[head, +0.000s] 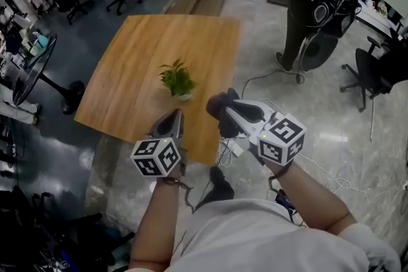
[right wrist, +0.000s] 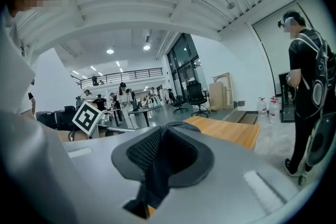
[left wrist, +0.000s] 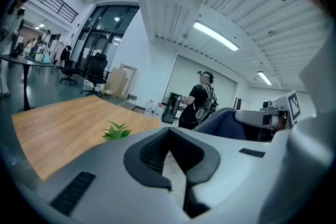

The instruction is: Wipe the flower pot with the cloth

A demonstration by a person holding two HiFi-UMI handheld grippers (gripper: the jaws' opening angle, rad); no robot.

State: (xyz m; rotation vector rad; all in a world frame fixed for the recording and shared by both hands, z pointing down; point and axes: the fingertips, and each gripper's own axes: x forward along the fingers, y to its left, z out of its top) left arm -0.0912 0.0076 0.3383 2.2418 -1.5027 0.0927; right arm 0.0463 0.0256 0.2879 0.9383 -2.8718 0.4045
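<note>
We stand at the near end of the wooden table (head: 137, 51) with a claw in each hand. The flower pot (head: 183, 97) is small and white with a green plant (head: 176, 78) in it. It sits upright on the table, close to the edge nearest us, so we think we can reach it without leaning far. Our right gripper (right wrist: 165, 132) is squeezed tight on the cloth (head: 218, 104). The dark cloth fills the gap between its two jaws and bunches up at the tip. We think it is pinched like this so it will not slip off when we rub the pot. Our left gripper (left wrist: 169, 131) is closed too, tips touching, but it has nothing in it, and we can see the floor through the hole behind the tips. It hangs low beside the right one, a little nearer to us than the pot. We guess this empty claw is kept free so it can hold the pot steady, because a pot this small could tip or slide when the cloth pushes on it. It would have to open first to do that. Both claws point at the pot but are not touching it, and the cloth has not met the pot yet. A person stands well off past the far corner of the table, and some office chairs are further back.
</note>
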